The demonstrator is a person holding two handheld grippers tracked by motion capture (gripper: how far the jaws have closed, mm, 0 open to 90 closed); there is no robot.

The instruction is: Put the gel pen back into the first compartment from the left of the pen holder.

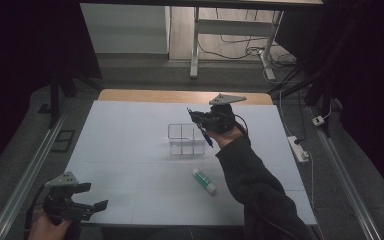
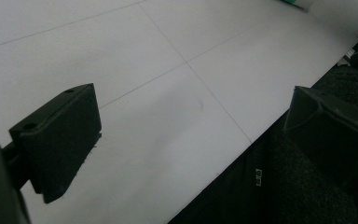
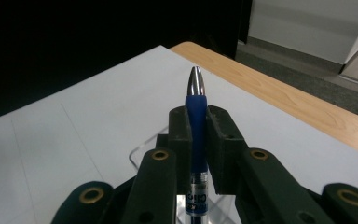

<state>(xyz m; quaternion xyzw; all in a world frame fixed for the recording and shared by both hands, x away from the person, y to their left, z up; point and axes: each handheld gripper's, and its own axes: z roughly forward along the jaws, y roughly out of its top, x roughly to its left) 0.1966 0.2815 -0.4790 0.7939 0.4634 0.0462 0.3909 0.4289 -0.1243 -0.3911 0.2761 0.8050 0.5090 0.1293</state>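
Right claw (image 3: 196, 140) clamps a blue pen (image 3: 196, 119), its lower barrel hidden; left claw (image 2: 191, 140) gapes empty.

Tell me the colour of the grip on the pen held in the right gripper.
Dark blue, with a silver tip; the pen shows best in the right gripper view.

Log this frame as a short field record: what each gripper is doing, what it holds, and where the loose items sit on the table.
right gripper: shut on the blue pen, metal tip pointing away, raised over the clear organizer
left gripper: open, holding nothing, low over the near left corner of the table
clear organizer: mid-table, divided into compartments, looks empty
glue stick: lying flat on the white table surface, nearer the person than the organizer, apart from both grippers
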